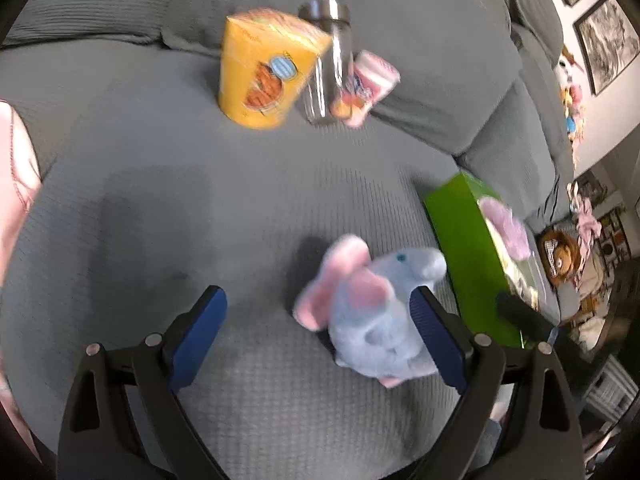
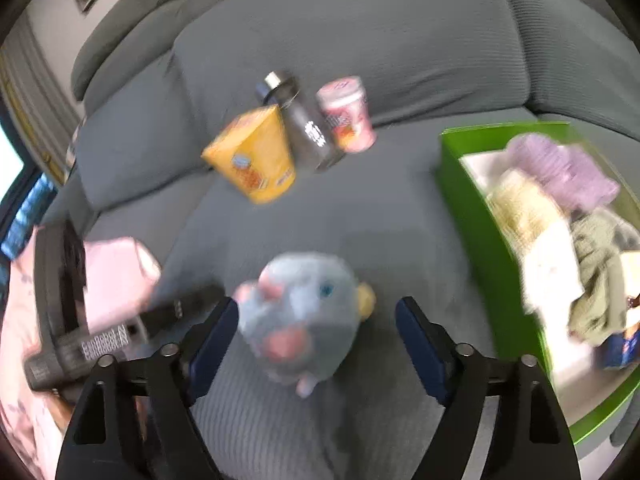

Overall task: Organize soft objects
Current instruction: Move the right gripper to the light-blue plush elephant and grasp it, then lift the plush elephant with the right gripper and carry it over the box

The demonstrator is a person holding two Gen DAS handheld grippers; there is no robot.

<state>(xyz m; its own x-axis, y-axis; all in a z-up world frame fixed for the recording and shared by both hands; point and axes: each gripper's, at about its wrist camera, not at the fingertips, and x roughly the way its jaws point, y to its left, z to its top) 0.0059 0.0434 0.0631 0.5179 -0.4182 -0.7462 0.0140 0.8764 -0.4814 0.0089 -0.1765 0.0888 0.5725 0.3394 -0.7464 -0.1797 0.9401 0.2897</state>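
We have several soft things already in the green box (image 2: 472, 208), while the plush mouse (image 2: 304, 312) remains on the sofa (image 2: 360, 40), both grippers' fingers (image 2: 420, 340) released

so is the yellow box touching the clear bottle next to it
Cannot tell. In both wrist views the yellow box overlaps the clear bottle, but motion blur hides whether they meet.

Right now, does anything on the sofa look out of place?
Yes: the blue plush elephant lies loose on the sofa cushion, outside the green box holding other soft items. The yellow carton leans tilted.
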